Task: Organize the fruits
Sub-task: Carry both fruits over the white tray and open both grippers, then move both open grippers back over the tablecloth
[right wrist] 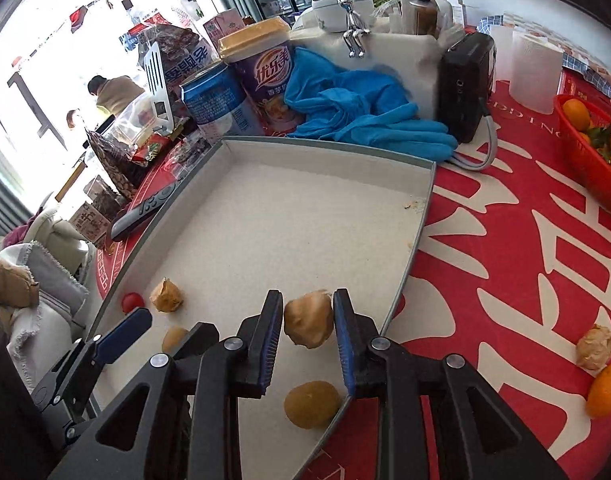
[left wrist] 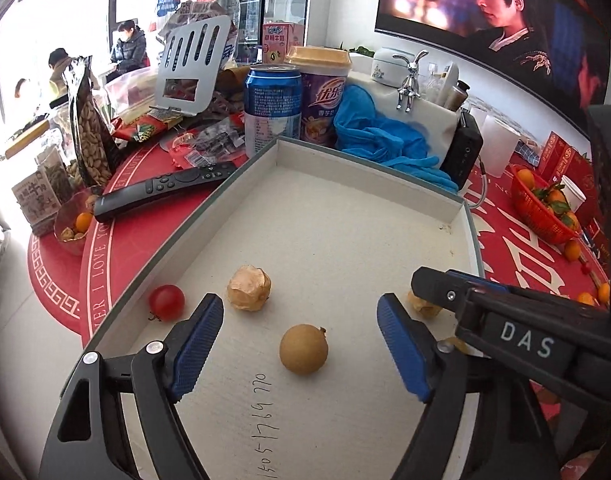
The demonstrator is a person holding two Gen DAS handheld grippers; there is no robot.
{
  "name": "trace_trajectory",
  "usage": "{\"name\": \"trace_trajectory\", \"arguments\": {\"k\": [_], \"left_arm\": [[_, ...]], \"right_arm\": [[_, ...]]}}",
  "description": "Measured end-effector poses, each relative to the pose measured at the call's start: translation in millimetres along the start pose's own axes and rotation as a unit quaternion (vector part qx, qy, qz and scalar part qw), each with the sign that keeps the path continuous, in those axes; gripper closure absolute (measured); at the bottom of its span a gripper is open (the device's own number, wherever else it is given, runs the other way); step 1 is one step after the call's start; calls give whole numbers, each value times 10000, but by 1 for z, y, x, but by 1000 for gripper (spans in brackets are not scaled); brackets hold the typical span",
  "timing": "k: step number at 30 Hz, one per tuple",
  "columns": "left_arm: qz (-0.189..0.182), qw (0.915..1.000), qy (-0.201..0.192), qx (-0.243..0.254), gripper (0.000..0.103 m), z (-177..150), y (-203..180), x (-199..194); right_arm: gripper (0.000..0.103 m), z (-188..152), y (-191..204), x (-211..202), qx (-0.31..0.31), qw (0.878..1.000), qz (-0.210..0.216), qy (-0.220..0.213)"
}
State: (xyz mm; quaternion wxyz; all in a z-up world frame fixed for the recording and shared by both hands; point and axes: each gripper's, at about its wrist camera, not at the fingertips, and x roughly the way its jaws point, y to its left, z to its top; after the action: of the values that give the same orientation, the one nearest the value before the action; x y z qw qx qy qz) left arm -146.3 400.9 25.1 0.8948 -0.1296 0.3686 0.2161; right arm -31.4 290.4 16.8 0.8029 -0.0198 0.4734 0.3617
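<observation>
Right gripper [right wrist: 308,326] clamping a husked fruit [right wrist: 308,323] over the tray [right wrist: 329,208], left gripper [left wrist: 299,344] hovering open around a round fruit [left wrist: 304,349], red tablecloth [right wrist: 505,240] lying underneath

Looks like a small shop or snack bar doubling as a lounge: glass-door drinks fridges [left wrist: 265,4] at the back, people in winter coats [left wrist: 127,46] seated by the bright storefront window, big wall TV [left wrist: 485,12] playing a drama. Worktop under a red printed cloth [right wrist: 505,240], crowded with packaged snacks [left wrist: 89,128], a blue drink can [left wrist: 271,108], a milk-tea cup [left wrist: 323,96], a TV remote [left wrist: 165,190] and a red basket of tangerines [left wrist: 541,208].
</observation>
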Motion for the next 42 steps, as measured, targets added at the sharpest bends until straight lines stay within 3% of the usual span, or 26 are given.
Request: {"name": "trace_trajectory", "arguments": {"k": [6,7,8,9,10,15,21,24,28,32,37,39,42], "left_arm": [[15,10000,-41,52,21,1,1,1],[7,10000,-56,61,21,1,1,1],[5,9999,-74,69,21,1,0,0],[6,9999,-99,69,21,1,0,-1],[-11,9999,-140,56,21,1,0,-3],[-338,9980,-517,114,20,2,-8,-25],[-1137,9885,-699,717,20,-7,-46,-49],[-1579,9799,-544,1086,19,-16,-75,-57],[-1984,9668,-163,1602,18,-34,-117,-63],[-1940,9602,20,2011,18,-51,-153,-66],[-1650,9606,373,2204,18,-60,-179,-51],[-1578,9613,535,2194,18,-61,-184,-43],[-1475,9622,770,2156,18,-62,-188,-29]], "right_arm": [[74,-4,-6,-6,244,9997,89,31],[64,-2,-7,-8,313,9993,225,11],[40,-1,-7,-12,401,9978,522,-63],[23,0,-8,-20,474,9954,811,-197],[0,3,-6,-31,498,9938,907,-395],[0,6,-1,-92,192,9904,776,-1127],[0,-24,-43,-141,400,9883,-630,-1327],[0,-46,-85,-158,870,9819,-1098,-1275],[0,-77,-139,-184,1509,9637,-1806,-1259],[0,-106,-187,-210,2067,9403,-2373,-1296],[0,-140,-240,-221,2919,9117,-2662,-1127],[0,-147,-250,-217,2991,9070,-2791,-1001],[0,-148,-252,-204,2787,9094,-2978,-809]]}}
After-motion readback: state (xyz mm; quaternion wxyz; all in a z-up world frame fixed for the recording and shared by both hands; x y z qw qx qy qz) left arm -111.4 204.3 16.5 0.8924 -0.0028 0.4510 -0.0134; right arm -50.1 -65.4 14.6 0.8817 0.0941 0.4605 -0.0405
